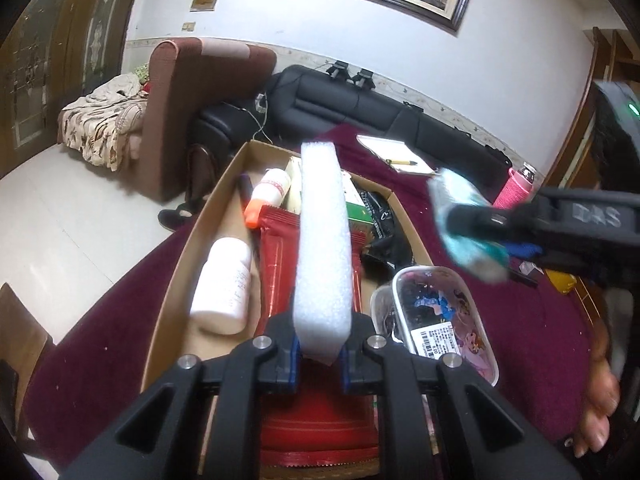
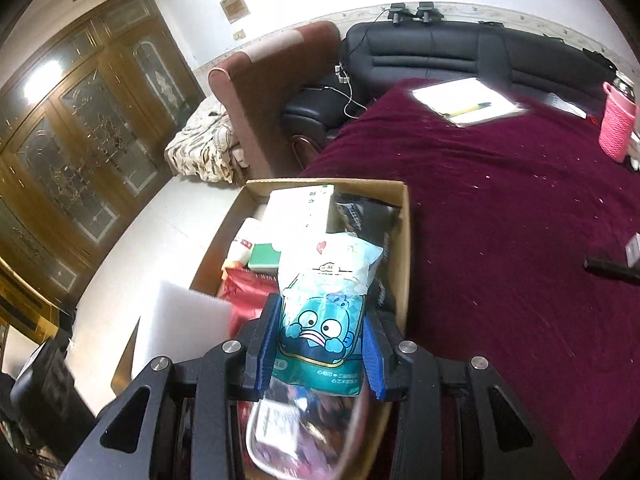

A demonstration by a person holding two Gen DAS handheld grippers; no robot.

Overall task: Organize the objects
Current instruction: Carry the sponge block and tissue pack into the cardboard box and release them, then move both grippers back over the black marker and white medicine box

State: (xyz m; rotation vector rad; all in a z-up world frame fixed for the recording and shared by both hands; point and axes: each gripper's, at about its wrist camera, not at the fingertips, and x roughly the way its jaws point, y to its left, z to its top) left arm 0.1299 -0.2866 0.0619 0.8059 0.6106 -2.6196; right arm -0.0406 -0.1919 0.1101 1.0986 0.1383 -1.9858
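The left gripper [image 1: 320, 354] is clamped on the near end of a white foam block [image 1: 322, 248], which sticks out forward over a cardboard box [image 1: 224, 184] on a dark red tablecloth [image 1: 520, 304]. The right gripper [image 2: 320, 354] is closed on a teal cartoon packet [image 2: 320, 320], held above the near end of the same box [image 2: 402, 240]; from the left view that packet [image 1: 464, 224] is blurred, off to the right of the box, pinched by the right gripper [image 1: 472, 220].

Inside the box lie a white bottle [image 1: 224, 288] against the left wall, a second white bottle with an orange cap [image 1: 270, 194] further back, a red pouch [image 1: 280, 256] under the foam, a green and white carton [image 1: 358, 204] and a black bag [image 1: 380, 220] towards the far right corner. A clear lidded case [image 1: 440, 316] with a barcode label sits at the near right, overlapping the box edge.

On the cloth beyond the box are a notepad [image 2: 468, 100] with a pen [image 2: 472, 109] on it, and a pink knitted sleeve [image 2: 618, 124] around a bottle, well apart to the right. A black sofa [image 2: 440, 52] and a brown armchair [image 2: 272, 92] stand behind the table
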